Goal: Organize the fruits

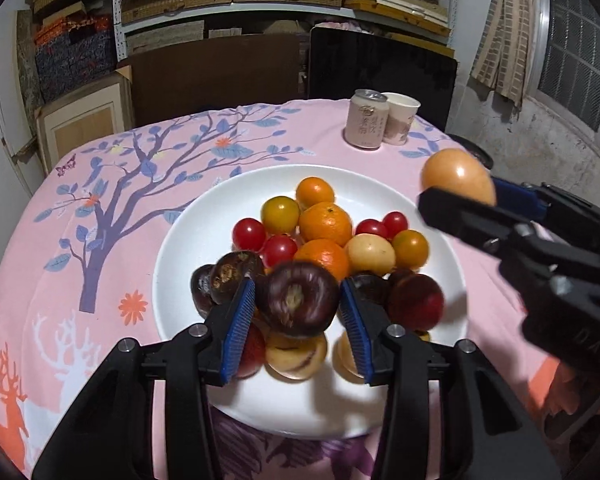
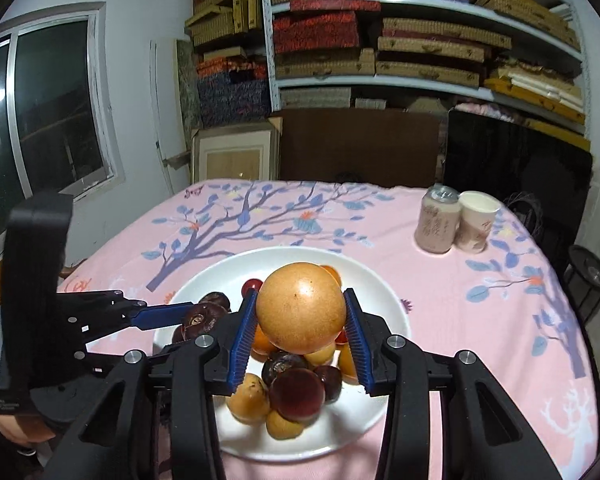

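A white plate (image 1: 187,280) (image 2: 384,304) on the pink tablecloth holds a pile of oranges (image 1: 324,222), cherry tomatoes (image 1: 249,233), yellow fruits and dark plums. My left gripper (image 1: 297,286) (image 2: 187,314) is low over the near side of the pile. A dark purple fruit (image 1: 302,300) (image 2: 203,318) sits between its blue pads, blurred, with a thin gap on each side. My right gripper (image 2: 300,296) (image 1: 460,196) is shut on a large round orange-yellow fruit (image 2: 302,308) (image 1: 458,176), held above the plate's right part.
A pink drink can (image 1: 366,124) (image 2: 438,220) and a paper cup (image 1: 400,120) (image 2: 478,220) stand at the table's far right. Behind the table are dark boards, a framed panel and shelves of boxes. A window is at the left in the right wrist view.
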A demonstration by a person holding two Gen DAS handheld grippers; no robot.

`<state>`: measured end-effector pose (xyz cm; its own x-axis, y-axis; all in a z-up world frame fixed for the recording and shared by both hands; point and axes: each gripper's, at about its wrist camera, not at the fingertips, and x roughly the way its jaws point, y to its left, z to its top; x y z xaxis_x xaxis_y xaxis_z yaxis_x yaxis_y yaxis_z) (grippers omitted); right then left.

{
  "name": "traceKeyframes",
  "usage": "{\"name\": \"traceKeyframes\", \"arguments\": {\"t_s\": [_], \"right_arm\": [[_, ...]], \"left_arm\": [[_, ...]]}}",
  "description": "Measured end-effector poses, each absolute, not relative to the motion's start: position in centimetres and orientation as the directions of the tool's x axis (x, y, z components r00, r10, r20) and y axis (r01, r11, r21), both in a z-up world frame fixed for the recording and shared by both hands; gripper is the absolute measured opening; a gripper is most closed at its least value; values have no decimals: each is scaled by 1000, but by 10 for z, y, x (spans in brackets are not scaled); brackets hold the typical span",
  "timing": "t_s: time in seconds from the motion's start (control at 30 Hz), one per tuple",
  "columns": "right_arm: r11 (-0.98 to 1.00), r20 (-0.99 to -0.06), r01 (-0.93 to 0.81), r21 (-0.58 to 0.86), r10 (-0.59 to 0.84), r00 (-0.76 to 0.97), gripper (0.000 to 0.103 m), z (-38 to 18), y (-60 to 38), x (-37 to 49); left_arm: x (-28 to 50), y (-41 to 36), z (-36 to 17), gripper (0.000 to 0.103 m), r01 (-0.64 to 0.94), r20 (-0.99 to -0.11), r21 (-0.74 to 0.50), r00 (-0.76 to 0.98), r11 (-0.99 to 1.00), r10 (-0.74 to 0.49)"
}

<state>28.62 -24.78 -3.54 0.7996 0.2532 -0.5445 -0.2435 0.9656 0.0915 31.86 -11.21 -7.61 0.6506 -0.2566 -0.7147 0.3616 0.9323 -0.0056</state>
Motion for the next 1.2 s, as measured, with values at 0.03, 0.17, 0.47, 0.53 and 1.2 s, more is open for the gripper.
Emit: {"name": "traceKeyframes", "arguments": {"t_s": [0.03,0.17,0.47,0.53,1.2], "right_arm": [[966,-557,-247,80,249,792,43,-39,-244,291],[966,-522,-244,87,252,815,59,-38,-242,282],[968,-564,-178,177,248,788,93,-47,-262,191],[968,-603,-182,173,251,757,98,-55,-258,168],[986,-541,-135,94,164,825,99,-30,-240,15]], "left_arm": [[319,-112,-77,60,353,-711,13,661,936,-240],[310,-103,-73,87,322,-683,52,702,945,-201],[238,-75,-82,98,270,-705,138,703,953,-97],[215,-69,-84,98,277,-712,132,695,952,-103],[44,-35,-19,98,157,-584,76,807,985,-84]]}}
